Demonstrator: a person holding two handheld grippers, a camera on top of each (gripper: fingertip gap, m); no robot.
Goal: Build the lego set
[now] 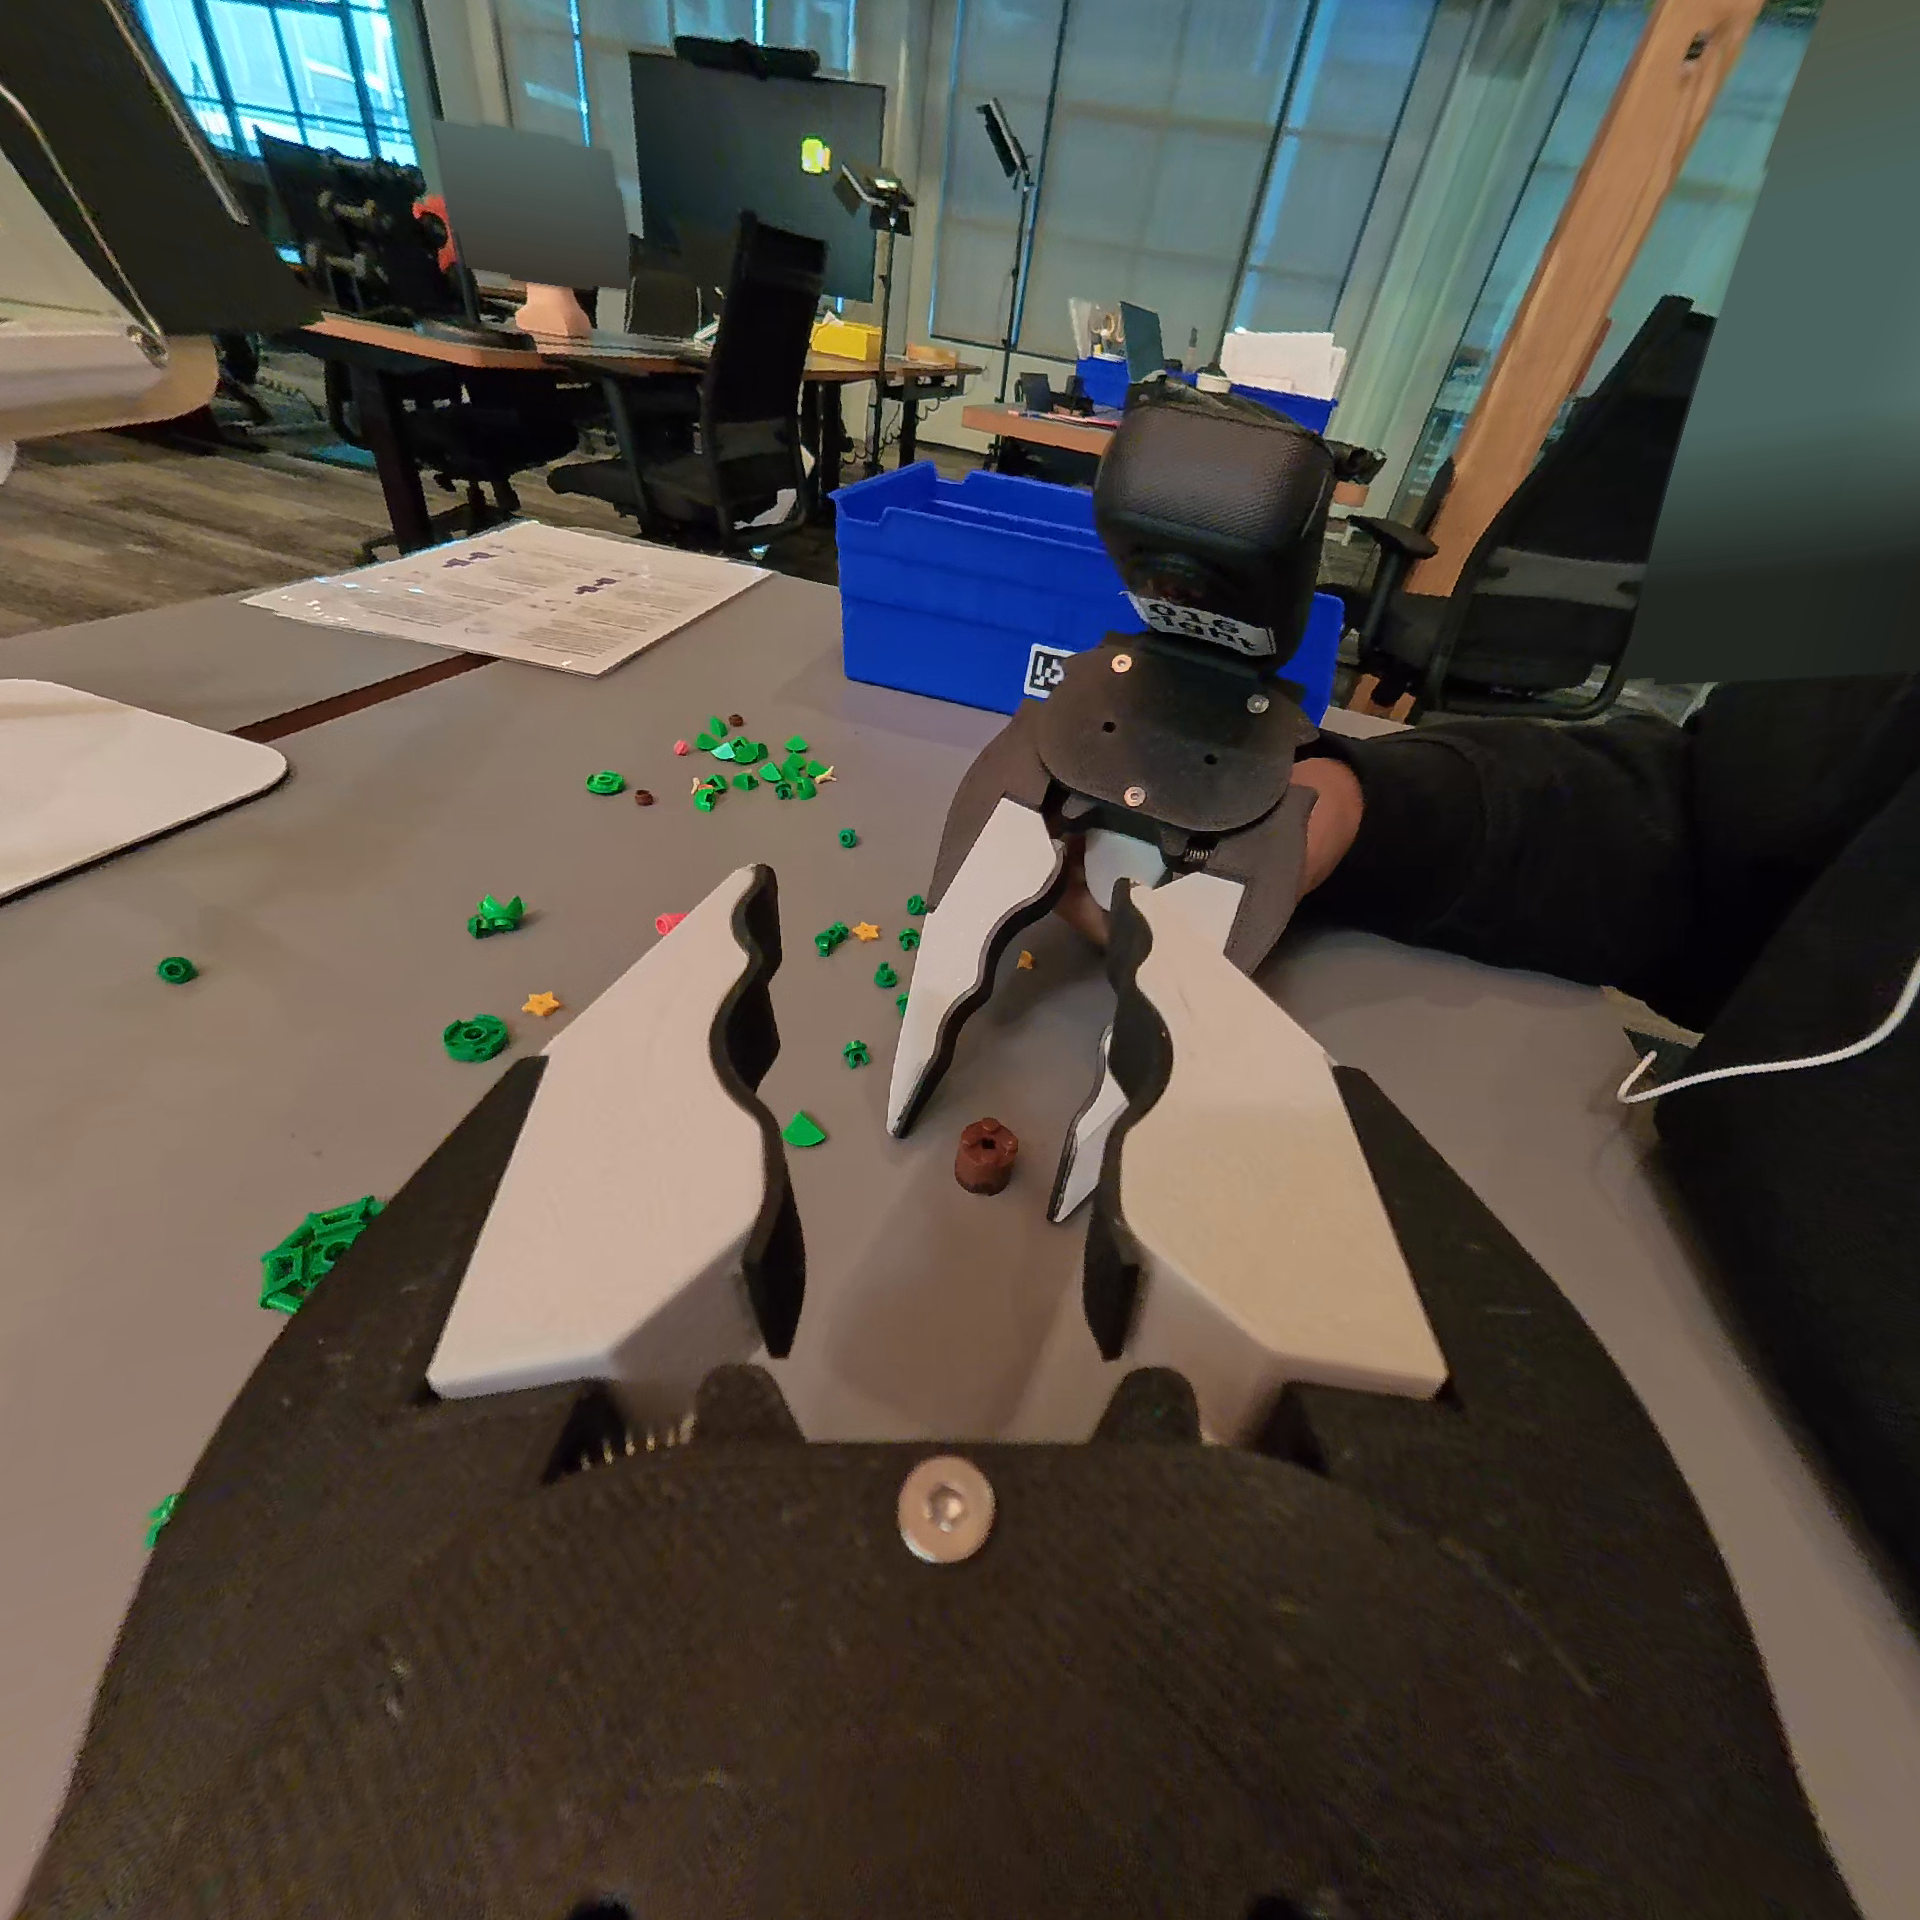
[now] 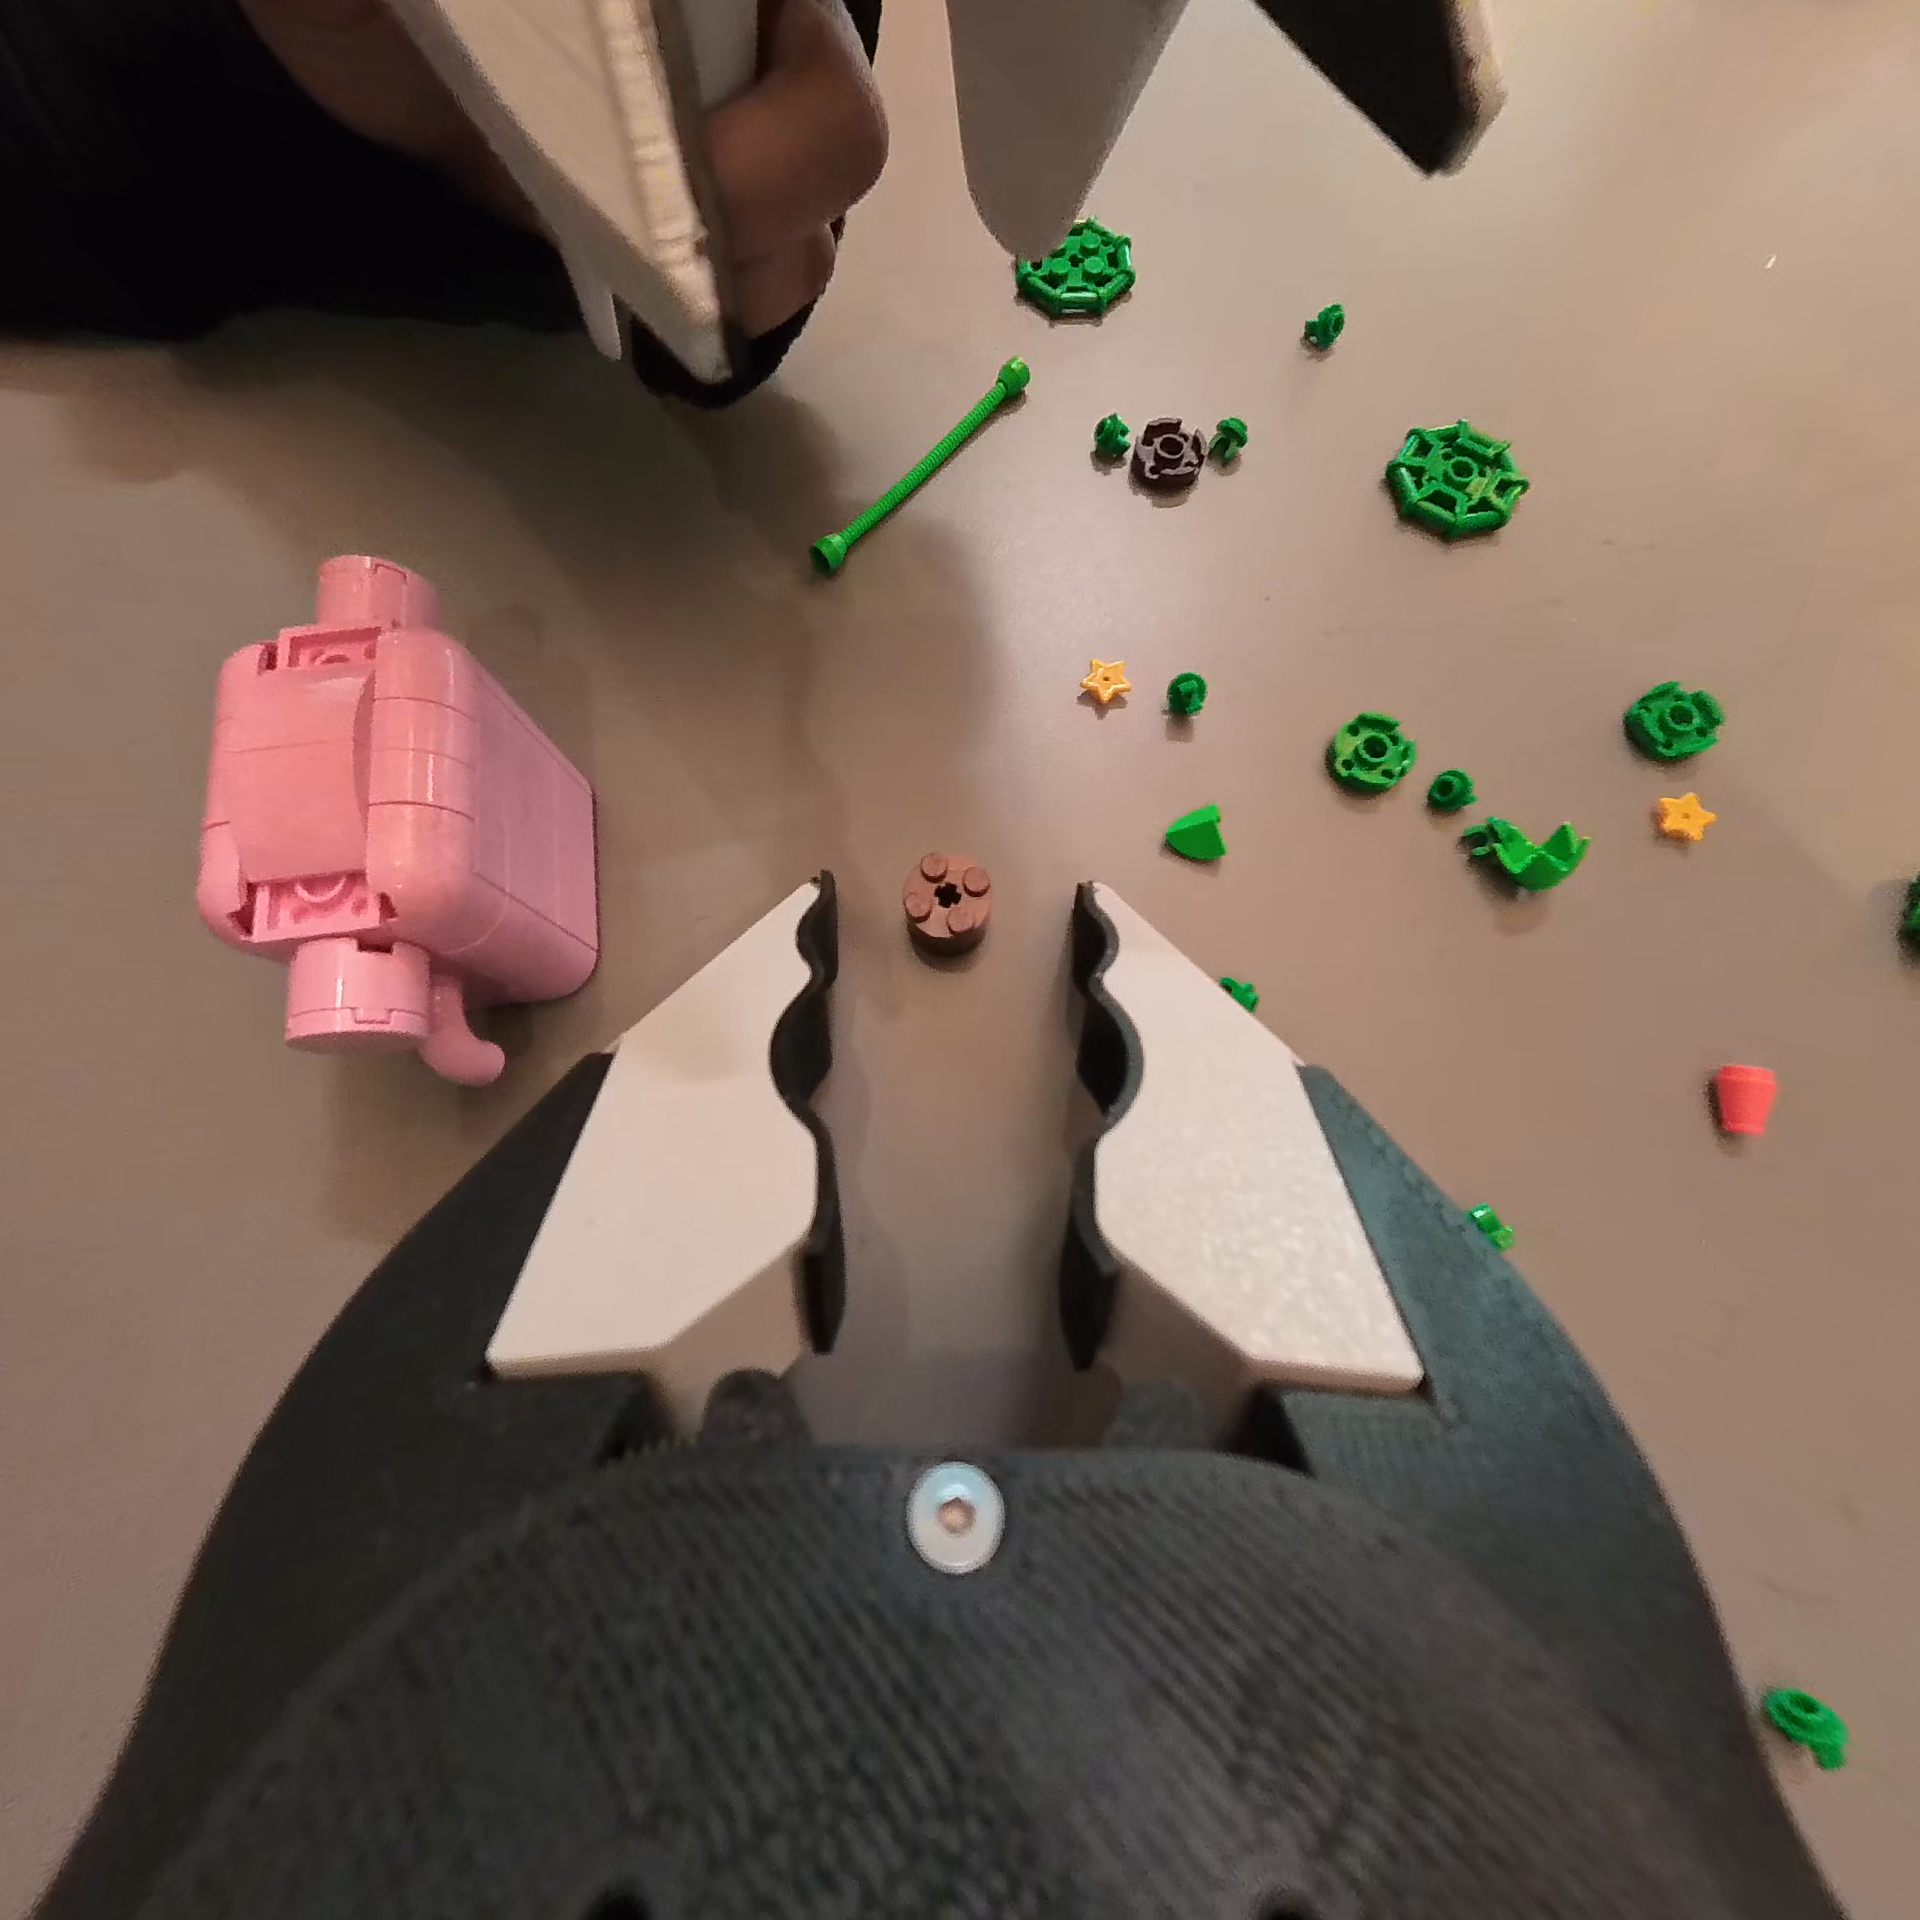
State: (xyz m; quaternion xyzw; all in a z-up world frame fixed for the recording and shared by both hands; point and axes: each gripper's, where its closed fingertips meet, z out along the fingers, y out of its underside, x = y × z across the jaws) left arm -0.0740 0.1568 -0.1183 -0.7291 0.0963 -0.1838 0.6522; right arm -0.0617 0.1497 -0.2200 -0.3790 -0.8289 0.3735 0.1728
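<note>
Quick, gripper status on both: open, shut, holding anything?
Left gripper: open, holding nothing.
Right gripper: open, empty, fingertips either side of the brown round brick on the table, not gripping it.

Left gripper [image 1: 940, 914] open, jaws well apart, fingers pointing forward and slightly down over the table. Right gripper [image 2: 951, 883] also open, tips lowered close to the surface, facing the left one nearly head-on; seen from the left wrist view it [image 1: 982, 1169] tilts steeply down with fingertips at table level. Hand [image 1: 1325, 821] in a dark sleeve grips the right gripper's handle from behind.
</note>
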